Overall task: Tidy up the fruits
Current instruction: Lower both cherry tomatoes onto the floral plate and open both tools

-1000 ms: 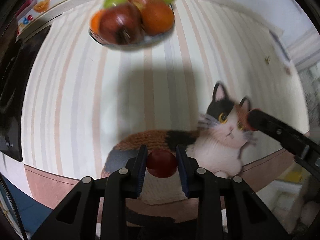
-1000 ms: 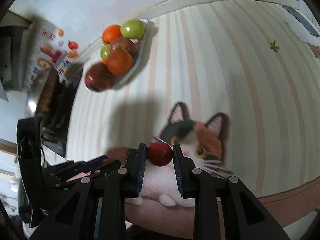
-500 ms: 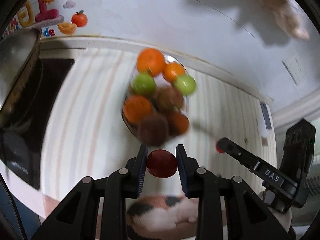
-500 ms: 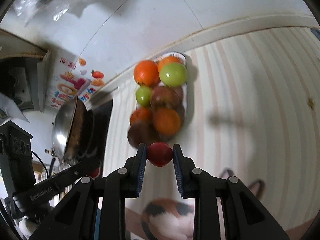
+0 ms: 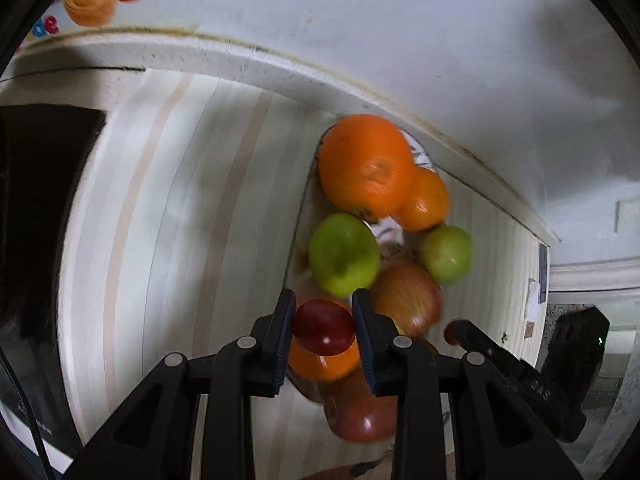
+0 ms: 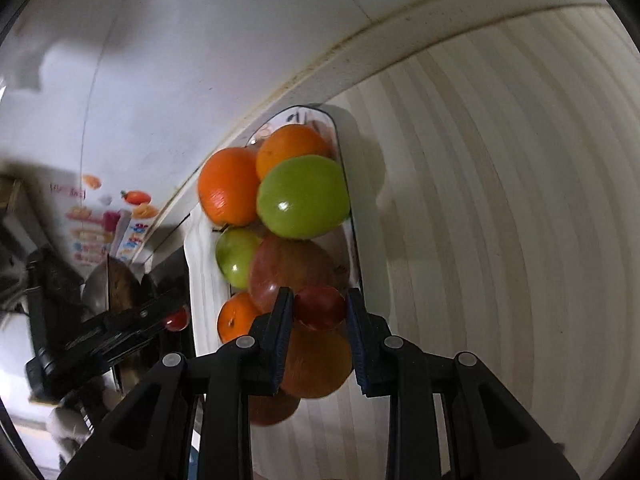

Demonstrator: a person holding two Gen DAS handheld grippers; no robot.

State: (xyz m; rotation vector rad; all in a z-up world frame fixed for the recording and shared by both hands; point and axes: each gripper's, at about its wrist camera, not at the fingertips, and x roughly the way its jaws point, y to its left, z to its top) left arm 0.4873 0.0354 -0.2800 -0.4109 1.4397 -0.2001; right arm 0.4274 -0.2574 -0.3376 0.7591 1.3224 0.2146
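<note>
Left wrist view: my left hand-held gripper (image 5: 323, 330) is clamped on a small red fruit (image 5: 324, 332), held above the near end of the fruit tray (image 5: 295, 236). The tray sits on the striped tabletop (image 5: 168, 240) by the wall, loaded with oranges, green apples and red apples. The right hand-held gripper (image 5: 454, 330) shows at right with its own red fruit.

Right wrist view: my right hand-held gripper (image 6: 319, 308) grips a second small red fruit (image 6: 319, 307) over the same tray (image 6: 356, 248). The left hand-held gripper (image 6: 176, 320) is visible at left.
</note>
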